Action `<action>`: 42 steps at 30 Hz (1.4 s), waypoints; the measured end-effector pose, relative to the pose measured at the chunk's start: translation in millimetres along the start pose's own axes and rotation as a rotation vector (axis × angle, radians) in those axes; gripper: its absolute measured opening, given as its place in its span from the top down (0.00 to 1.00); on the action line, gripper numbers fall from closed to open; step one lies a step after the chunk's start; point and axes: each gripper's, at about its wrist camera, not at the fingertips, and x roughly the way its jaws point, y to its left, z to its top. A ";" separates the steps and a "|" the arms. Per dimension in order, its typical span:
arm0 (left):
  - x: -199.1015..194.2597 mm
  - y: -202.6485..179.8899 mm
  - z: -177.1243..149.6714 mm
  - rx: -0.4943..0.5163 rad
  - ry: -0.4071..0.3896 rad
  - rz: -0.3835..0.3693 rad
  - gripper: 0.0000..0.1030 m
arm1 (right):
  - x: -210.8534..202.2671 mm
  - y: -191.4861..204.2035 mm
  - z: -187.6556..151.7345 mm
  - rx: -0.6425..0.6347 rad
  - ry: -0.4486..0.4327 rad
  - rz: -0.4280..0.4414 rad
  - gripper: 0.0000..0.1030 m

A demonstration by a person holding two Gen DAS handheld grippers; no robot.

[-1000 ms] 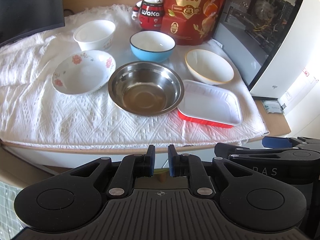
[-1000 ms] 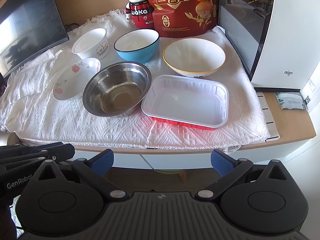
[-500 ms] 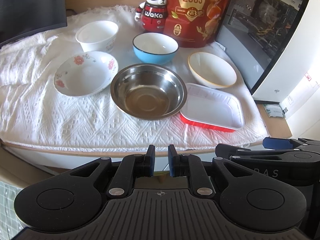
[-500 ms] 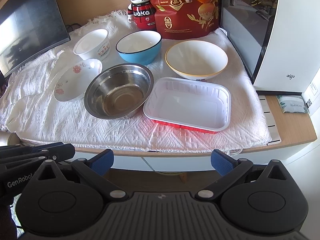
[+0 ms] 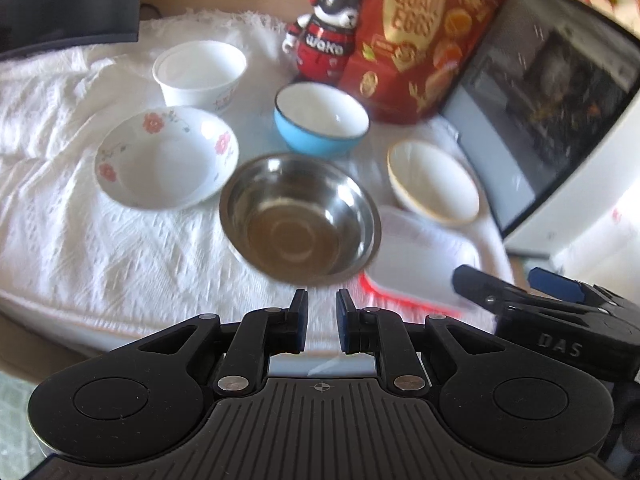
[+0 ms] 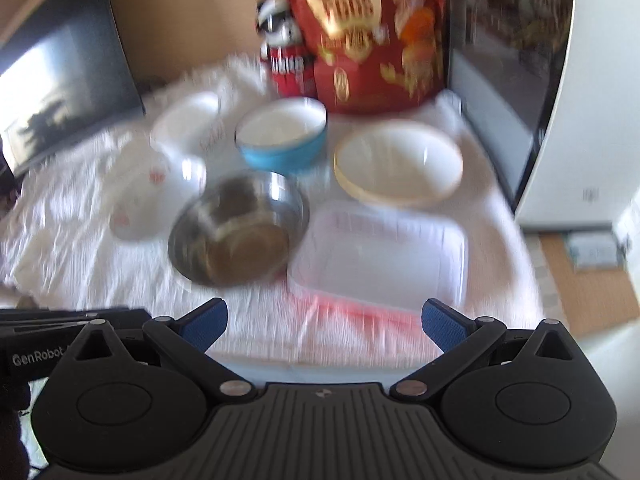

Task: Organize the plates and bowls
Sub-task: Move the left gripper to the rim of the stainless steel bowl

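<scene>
On a white cloth sit a steel bowl (image 5: 299, 216), a floral white bowl (image 5: 166, 158), a plain white bowl (image 5: 199, 73), a blue bowl (image 5: 321, 120), a cream bowl with a gold rim (image 5: 433, 182) and a white tray with a red underside (image 5: 424, 264). My left gripper (image 5: 322, 326) is shut with nothing between its pads, just short of the steel bowl's near rim. My right gripper (image 6: 324, 322) stands wide open and empty at the cloth's front edge, before the tray (image 6: 380, 256) and the steel bowl (image 6: 240, 228). The right wrist view is blurred.
A panda figure (image 5: 326, 26) and a red quail-egg bag (image 5: 424, 40) stand at the back. A white computer case with a glass side (image 5: 560, 120) walls the right. A dark monitor (image 6: 64, 92) stands at the left. Bare wooden desk (image 6: 584, 280) lies right of the cloth.
Both grippers have moved in toward the table, so the dishes look larger and nearer. The left jaws stayed shut and the right jaws stayed open. No dish has moved.
</scene>
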 end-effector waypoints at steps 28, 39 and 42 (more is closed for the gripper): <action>100.7 128.1 61.6 -0.096 0.147 -0.136 0.84 | 112.2 60.4 71.7 -0.124 0.084 -0.066 0.00; 90.3 113.5 71.0 -0.097 0.099 -0.029 0.83 | 130.4 44.5 82.8 -0.200 0.076 0.081 0.00; 89.5 108.4 68.6 -0.091 0.106 -0.017 0.83 | 135.9 43.2 82.7 -0.220 0.087 0.091 0.00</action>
